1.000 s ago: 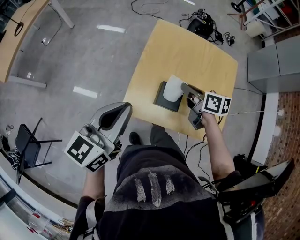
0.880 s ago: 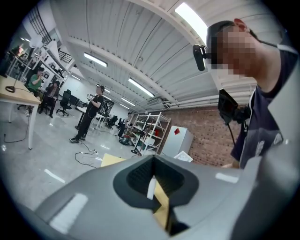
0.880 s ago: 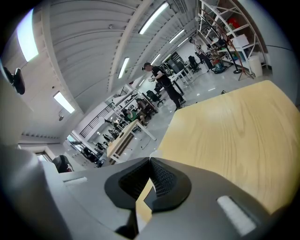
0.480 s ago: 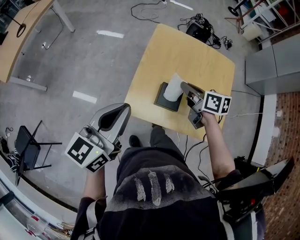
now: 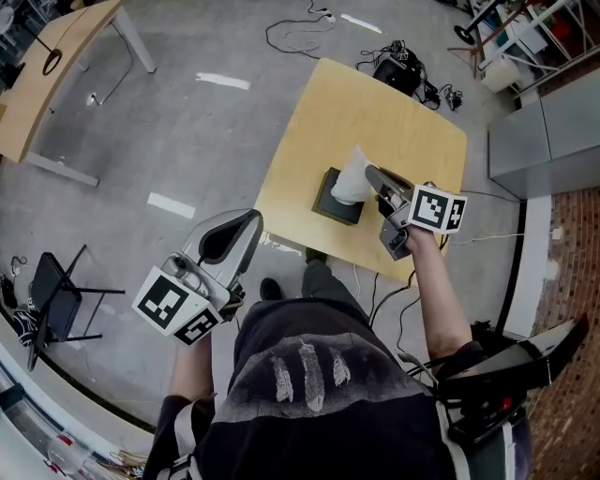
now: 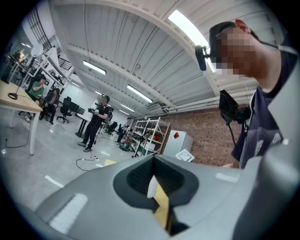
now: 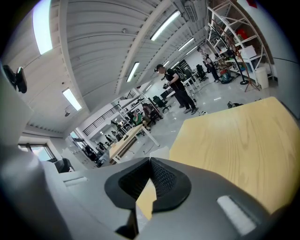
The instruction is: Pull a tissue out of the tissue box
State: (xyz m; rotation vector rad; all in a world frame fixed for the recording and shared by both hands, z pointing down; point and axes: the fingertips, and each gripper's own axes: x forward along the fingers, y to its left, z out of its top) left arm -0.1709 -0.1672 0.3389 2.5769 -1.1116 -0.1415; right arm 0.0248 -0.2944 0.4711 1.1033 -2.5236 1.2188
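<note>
Wood-topped table [image 5: 394,122]: light-coloured and square, standing on a grey concrete floor [image 5: 187,122].
Tissue box [image 5: 330,201]: dark and low, lying flat on the table near the edge closest to the person, just beside the right gripper's tips.
Tissue [image 5: 352,176]: white, drawn up out of the top of the tissue box into a peak that leans toward the right gripper. Its lower part sits at the box opening.
Right gripper [image 5: 373,175]: over the table, tilted downward, with its tips at the upper end of the tissue.
Right fingers [image 7: 211,187]: pressed together and pinching the tissue. A white edge shows just past the tips in the right gripper view.
Left gripper [image 5: 249,219]: held off the table over the floor, well apart from the tissue box.
Left fingers [image 6: 84,201]: closed against each other with nothing between them.
Cables [image 5: 291,28]: loose on the floor beyond the far side of the table.
Folding chair [image 5: 56,295]: dark, on the floor at the left.
</note>
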